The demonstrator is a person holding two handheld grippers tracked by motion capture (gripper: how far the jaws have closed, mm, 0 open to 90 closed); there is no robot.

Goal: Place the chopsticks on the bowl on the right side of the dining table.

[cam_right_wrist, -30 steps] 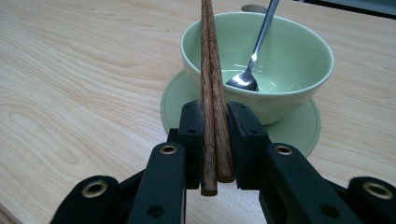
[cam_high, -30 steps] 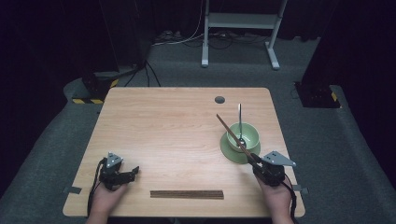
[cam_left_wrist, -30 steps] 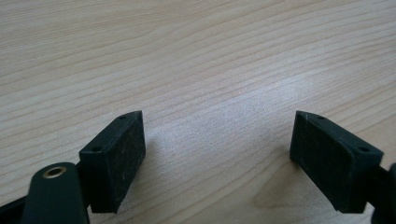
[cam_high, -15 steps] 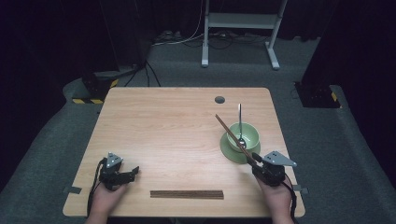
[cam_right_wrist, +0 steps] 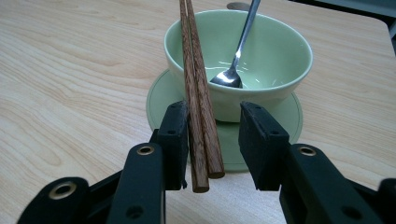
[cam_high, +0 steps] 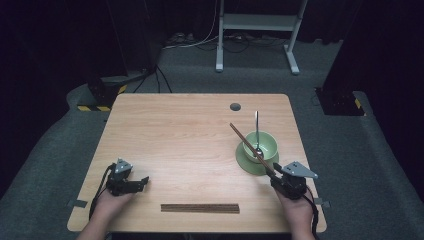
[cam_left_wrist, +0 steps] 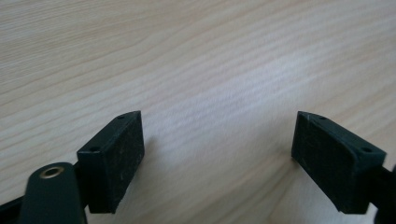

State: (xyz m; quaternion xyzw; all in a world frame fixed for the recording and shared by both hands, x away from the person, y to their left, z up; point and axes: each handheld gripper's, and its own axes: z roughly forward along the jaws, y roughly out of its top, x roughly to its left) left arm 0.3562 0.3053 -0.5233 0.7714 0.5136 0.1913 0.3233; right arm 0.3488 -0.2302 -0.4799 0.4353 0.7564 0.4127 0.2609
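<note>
Chopsticks (cam_right_wrist: 196, 93) lean on the green bowl (cam_right_wrist: 275, 60) w/ their low ends between the right gripper (cam_right_wrist: 212, 135) jaws. Those jaws have just been opening; one stick touches the left pad, the other pad is clear, so no squeeze. Bowl sits on a green saucer (cam_right_wrist: 159, 100) near the table's (cam_high: 180, 130) right edge, spoon (cam_right_wrist: 233, 70) inside. Left gripper (cam_left_wrist: 217, 154) rests near the front left corner, jaws wide apart, nothing in them. 2nd chopstick pair (cam_high: 200, 208) lies flat along the front edge.
</note>
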